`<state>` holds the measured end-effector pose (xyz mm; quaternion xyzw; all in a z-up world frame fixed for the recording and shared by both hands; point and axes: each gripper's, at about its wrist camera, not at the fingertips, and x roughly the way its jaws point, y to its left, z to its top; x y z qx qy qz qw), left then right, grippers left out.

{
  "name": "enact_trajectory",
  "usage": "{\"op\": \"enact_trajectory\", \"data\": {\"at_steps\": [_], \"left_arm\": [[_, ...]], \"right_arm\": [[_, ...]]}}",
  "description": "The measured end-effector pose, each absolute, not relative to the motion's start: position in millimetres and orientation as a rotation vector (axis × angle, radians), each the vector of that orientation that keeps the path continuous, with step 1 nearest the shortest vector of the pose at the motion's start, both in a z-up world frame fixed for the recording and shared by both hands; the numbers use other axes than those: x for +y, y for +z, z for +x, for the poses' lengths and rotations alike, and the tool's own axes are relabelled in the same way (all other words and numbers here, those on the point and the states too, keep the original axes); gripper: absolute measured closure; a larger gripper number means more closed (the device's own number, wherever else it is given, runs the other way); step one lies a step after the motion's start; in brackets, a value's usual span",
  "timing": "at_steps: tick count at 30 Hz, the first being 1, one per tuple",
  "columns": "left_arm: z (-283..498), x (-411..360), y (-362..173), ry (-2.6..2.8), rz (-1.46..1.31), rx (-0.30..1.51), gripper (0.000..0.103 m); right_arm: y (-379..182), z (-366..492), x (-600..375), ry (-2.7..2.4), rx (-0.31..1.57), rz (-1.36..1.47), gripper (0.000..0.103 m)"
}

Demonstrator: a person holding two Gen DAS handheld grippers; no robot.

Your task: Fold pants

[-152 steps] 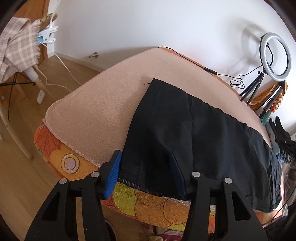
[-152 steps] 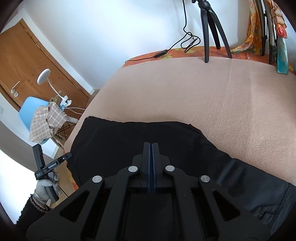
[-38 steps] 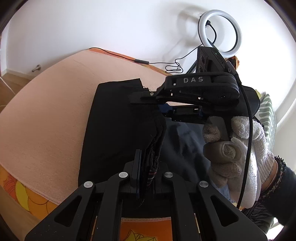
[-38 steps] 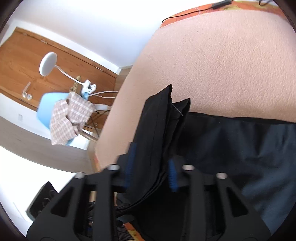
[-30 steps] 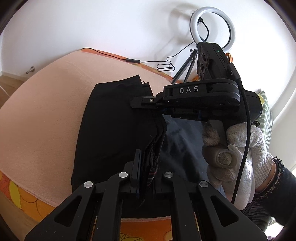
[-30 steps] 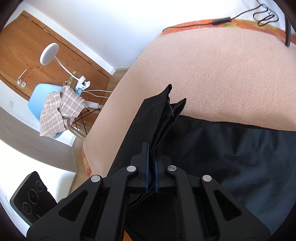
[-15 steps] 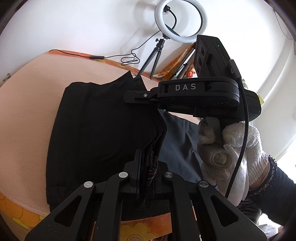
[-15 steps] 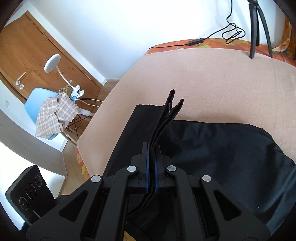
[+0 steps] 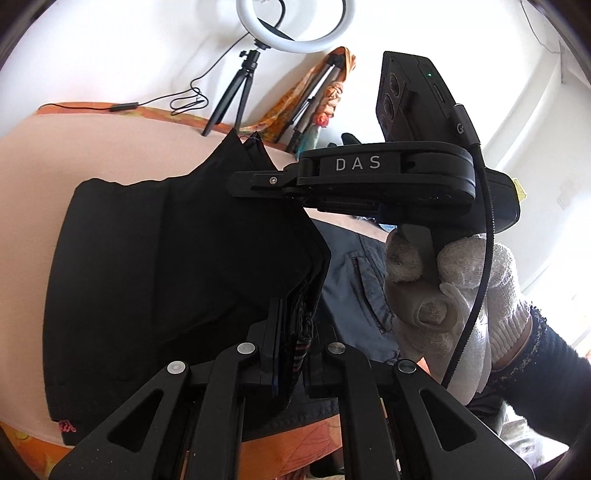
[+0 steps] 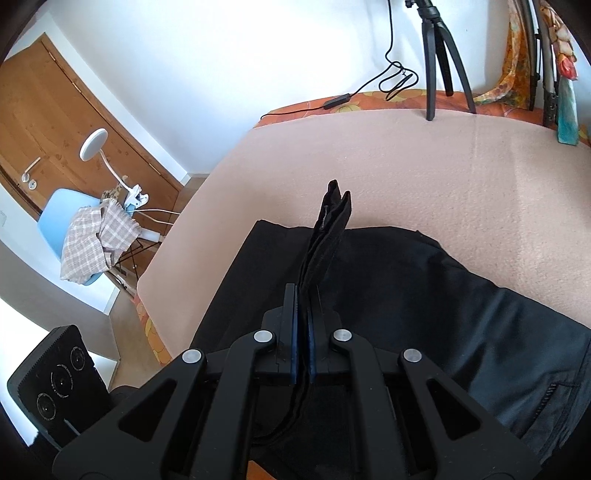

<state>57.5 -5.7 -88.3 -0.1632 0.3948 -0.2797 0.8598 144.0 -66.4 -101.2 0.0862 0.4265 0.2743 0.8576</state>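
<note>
My left gripper [image 9: 291,328], open at the hem five seconds back, is now pinching a bunched edge of the pants [image 9: 155,266]. My right gripper [image 10: 303,332], then resting closed on flat cloth, is now clamping a raised fold. Both are carrying that lifted edge across the pink blanket [image 10: 424,173]; the pants are doubling over themselves. The ring light [image 9: 295,26] is sliding toward centre in the left view.

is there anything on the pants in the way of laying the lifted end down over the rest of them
Nothing visible. Both the left gripper and right gripper hold the lifted end of the black pants, and the flat part ahead lies bare on the pink blanket.
</note>
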Motion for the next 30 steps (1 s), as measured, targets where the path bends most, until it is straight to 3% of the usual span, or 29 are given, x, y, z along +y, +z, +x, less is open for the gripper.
{"op": "enact_trajectory", "data": {"at_steps": [30], "left_arm": [[57.5, -142.5, -86.6, -0.813, -0.155, 0.860, 0.097]], "right_arm": [[-83.6, 85.8, -194.3, 0.375, 0.848, 0.199, 0.098]]}}
